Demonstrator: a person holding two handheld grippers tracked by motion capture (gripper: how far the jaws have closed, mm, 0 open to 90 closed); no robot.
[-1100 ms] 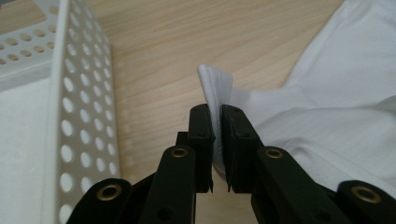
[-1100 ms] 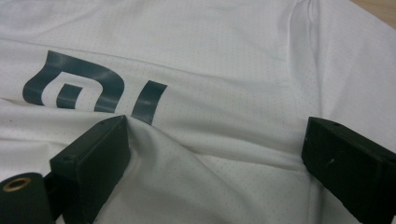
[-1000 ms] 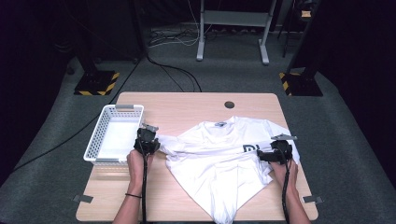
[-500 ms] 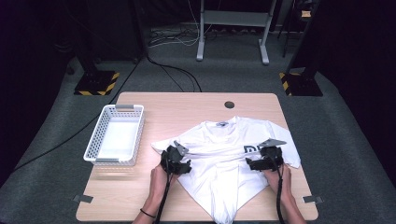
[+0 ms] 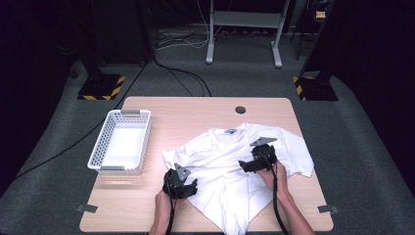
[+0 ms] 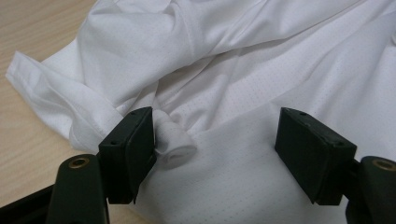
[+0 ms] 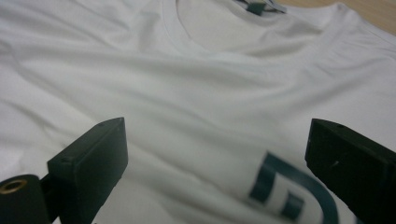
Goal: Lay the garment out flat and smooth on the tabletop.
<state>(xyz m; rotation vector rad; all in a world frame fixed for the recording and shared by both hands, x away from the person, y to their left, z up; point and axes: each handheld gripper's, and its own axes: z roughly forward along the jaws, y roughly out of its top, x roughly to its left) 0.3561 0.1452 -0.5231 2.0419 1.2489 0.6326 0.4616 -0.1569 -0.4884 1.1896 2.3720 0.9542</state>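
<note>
A white T-shirt lies spread and rumpled on the right half of the wooden table, collar toward the far edge. My left gripper sits at the shirt's near left side, jaws open over a small rolled fold of cloth that touches its left jaw. Over the chest of the shirt my right gripper is open, with the neckline ahead and a dark green print between its jaws. Neither holds the cloth.
A white mesh basket stands empty at the table's left side. A round cable hole is near the far edge. Bare wood lies beyond the shirt and at the near left corner.
Both grippers moved inward from the sleeves onto the shirt's body. The sleeves were pulled in with them, so the shirt now lies narrower and more rumpled.
</note>
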